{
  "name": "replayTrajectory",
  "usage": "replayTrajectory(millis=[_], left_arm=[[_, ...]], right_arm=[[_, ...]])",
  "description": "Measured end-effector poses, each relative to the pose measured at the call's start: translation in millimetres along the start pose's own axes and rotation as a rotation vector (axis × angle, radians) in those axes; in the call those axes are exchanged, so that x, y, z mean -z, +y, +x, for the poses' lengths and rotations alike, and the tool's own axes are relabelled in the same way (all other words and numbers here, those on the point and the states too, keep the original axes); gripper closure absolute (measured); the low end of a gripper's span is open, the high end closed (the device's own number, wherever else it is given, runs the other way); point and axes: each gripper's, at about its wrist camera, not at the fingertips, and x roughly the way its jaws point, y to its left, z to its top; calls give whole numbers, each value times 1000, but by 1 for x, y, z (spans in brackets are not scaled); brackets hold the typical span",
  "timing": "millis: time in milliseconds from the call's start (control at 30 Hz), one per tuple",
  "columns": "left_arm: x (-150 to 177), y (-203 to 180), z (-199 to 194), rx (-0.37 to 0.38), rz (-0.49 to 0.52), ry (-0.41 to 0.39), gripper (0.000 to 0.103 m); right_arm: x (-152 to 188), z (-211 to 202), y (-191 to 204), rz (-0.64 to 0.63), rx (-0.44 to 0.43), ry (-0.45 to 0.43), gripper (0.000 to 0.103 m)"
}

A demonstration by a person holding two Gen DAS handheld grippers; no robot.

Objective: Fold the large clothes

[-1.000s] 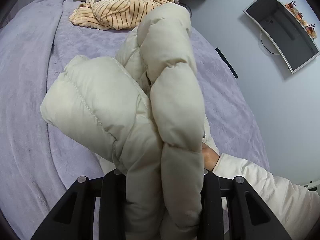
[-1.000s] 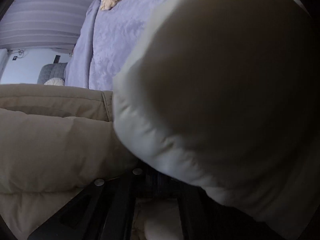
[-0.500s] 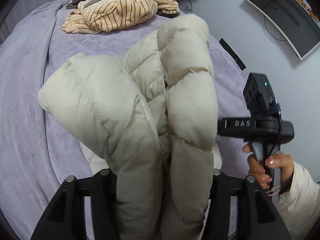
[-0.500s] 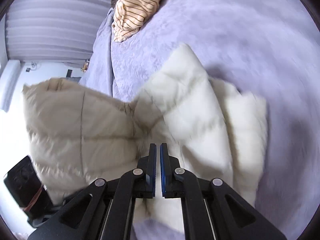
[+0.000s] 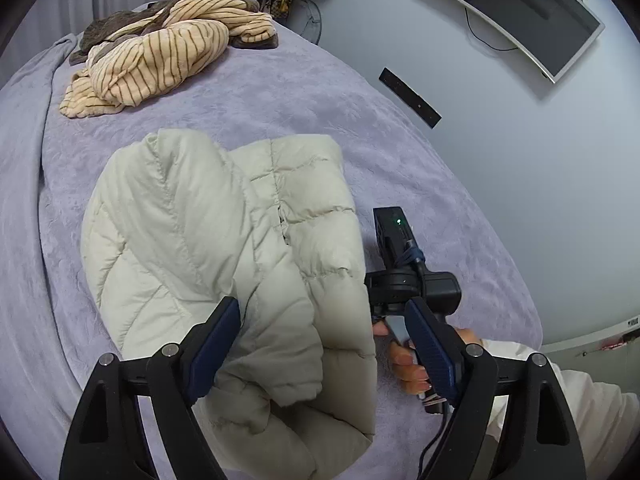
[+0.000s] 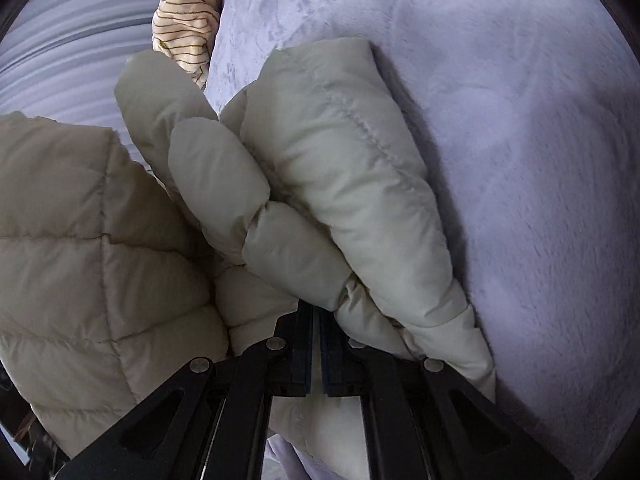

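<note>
Left wrist: puffer jacket [image 5: 224,240] on bed between left gripper [image 5: 324,340] jaws, just opening, released; right gripper [image 6: 316,316] jaws clenched, empty.

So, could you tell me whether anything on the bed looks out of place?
Only the crumpled cream-and-brown striped garment, heaped unfolded at the far end of the lilac bedspread. The cream quilted puffer jacket lies bundled but undamaged; nothing is spilled.
</note>
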Motion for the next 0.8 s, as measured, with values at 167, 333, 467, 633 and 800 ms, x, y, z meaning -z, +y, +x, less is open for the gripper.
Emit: replayTrajectory(millis=[167,333,467,633,800], left_arm=[[4,4,31,35,-22,39,18],[18,-9,51,44,77,57,18],[30,-21,61,50,159,78,18],[38,-24,70,69,213,80,18],[45,-24,98,61,284,102,18]], right_arm=[[-1,-51,18,-61,44,-77,98],[-6,-114,37,-104,27,-168,12],[-39,-104,67,-148,-26,-82,15],[-83,-44,91,-162,97,18,95],[-108,12,86,-247,213,70,96]])
